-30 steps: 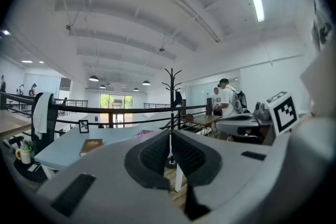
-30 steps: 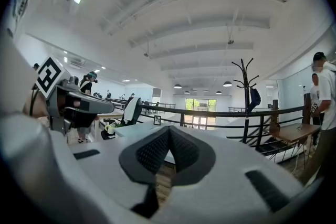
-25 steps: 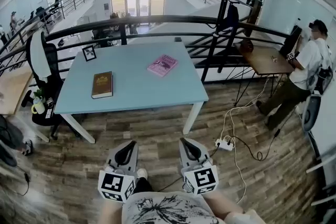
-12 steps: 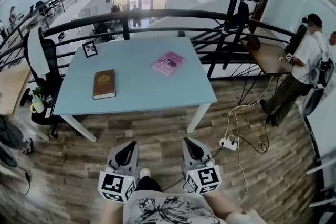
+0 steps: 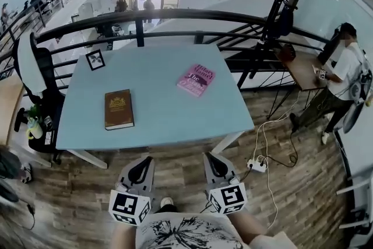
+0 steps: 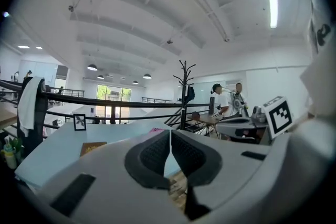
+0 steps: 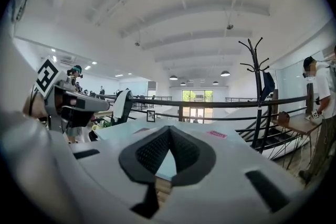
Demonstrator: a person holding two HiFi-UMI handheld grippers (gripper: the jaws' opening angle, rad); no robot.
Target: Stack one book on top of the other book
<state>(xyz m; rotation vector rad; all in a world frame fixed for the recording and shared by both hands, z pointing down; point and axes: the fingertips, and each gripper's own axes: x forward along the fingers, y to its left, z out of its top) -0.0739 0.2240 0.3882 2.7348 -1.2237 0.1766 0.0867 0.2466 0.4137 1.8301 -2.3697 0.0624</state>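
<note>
Head view: my left fingers [image 5: 139, 171] and right fingers [image 5: 214, 166], both closed on nothing, hang short of the surface's [image 5: 169, 125] near edge; the brown book [image 5: 119, 108] lies nearest the left, long axis pointing away, and the pink book [image 5: 196, 79] toward the far right corner.

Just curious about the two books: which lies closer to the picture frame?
The brown book, left on the table, near the picture frame; the pink book lies farther right.

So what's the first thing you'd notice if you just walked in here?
Probably the big pale blue table in the middle, with a brown book on its left side and a pink book farther back on the right. Then the left tongs and right tongs, both shut, near the bottom edge.
</note>
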